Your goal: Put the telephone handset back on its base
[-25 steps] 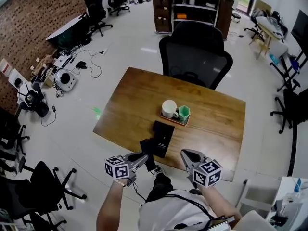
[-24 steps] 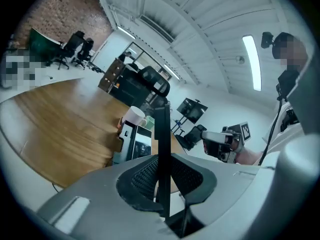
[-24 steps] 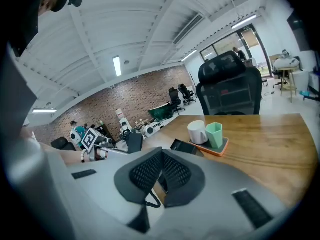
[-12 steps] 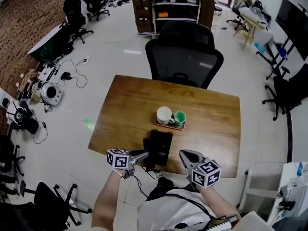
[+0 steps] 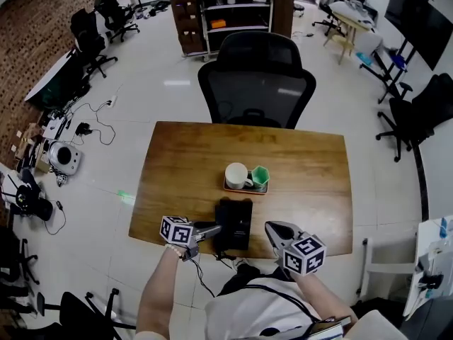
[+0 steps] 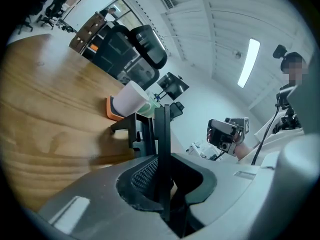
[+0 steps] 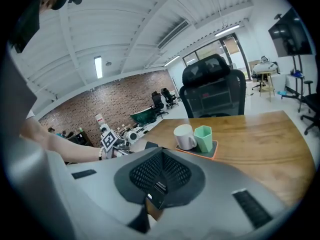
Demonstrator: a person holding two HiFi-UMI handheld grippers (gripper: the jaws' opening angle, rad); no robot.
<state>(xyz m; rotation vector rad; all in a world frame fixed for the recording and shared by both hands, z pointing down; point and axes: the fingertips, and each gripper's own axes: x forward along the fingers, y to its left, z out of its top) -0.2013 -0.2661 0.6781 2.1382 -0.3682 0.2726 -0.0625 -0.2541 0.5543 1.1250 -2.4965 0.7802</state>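
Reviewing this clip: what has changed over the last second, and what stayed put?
The left hand-held gripper, clamped on the handset throughout, carried it from the near edge of the table forward to the left side of the base; whether it is seated is unclear. The right hand-held gripper stayed shut and empty near that edge. The mug, green cup and tray did not move.
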